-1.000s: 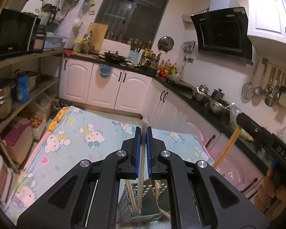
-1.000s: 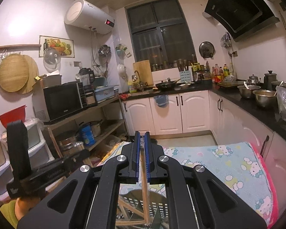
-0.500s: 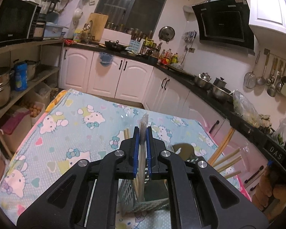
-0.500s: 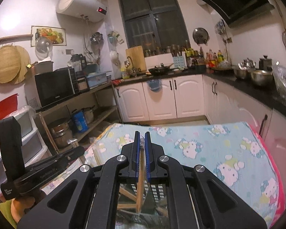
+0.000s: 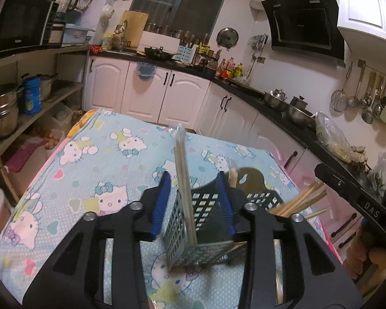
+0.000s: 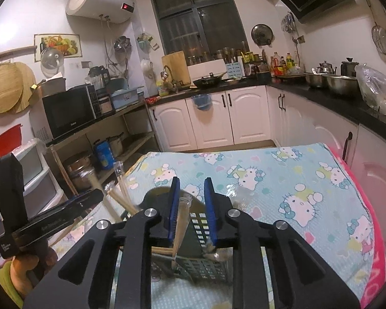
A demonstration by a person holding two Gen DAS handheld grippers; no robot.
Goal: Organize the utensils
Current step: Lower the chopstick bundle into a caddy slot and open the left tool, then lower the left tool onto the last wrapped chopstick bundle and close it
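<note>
left gripper [image 5: 194, 200]: fingers are standing wide apart, hanging over the perforated utensil basket [image 5: 193, 234]. a plastic-wrapped pair of chopsticks [image 5: 183, 177] is standing near upright in the basket's left compartment, between the blue pads [image 5: 160, 206] but touching neither. bare wooden chopsticks [image 5: 299, 202] are leaning out to the right from the far side of the basket.

right gripper [image 6: 191, 212]: fingers are also standing apart. a wrapped chopstick pair [image 6: 181, 221] is leaning inside the basket [image 6: 205, 265], close against the left blue pad [image 6: 173, 208]; cannot tell whether it is touching. more chopsticks [image 6: 121, 195] are sticking up at the basket's left.

the basket is sitting on the table under a blue hello kitty cloth [image 6: 290, 180], with a brown round object [image 5: 252, 180] just behind it.
</note>
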